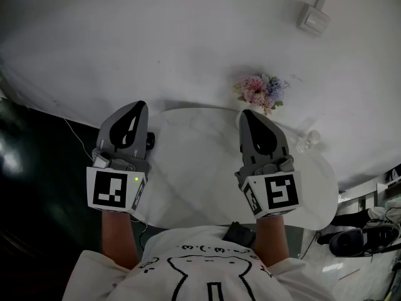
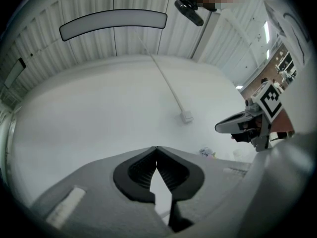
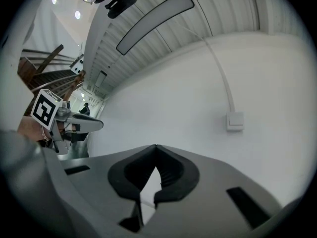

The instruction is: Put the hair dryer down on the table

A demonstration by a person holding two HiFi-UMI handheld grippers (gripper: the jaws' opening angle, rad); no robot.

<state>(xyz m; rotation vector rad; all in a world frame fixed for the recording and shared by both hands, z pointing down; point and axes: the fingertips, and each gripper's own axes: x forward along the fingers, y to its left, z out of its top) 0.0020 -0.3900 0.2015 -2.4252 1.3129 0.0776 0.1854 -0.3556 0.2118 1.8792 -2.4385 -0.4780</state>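
Note:
My left gripper (image 1: 139, 105) and right gripper (image 1: 247, 113) are held side by side above the white oval table (image 1: 200, 162), both pointing at the white wall. In the left gripper view the left gripper (image 2: 156, 148) is shut with its tips touching and nothing between them. The right gripper (image 3: 156, 147) is likewise shut and empty in its own view. A small dark thing (image 1: 150, 140) peeks out on the table beside the left gripper; it may be part of the hair dryer, but most of it is hidden. A thin cable (image 1: 76, 137) runs off the table's left edge.
A bunch of pink and blue flowers (image 1: 260, 91) stands at the table's far edge, with a clear glass item (image 1: 310, 140) to its right. A wall switch with conduit (image 1: 313, 19) is above. A black object (image 1: 241, 234) lies at the near edge. Shoes (image 1: 351, 238) sit on the floor at right.

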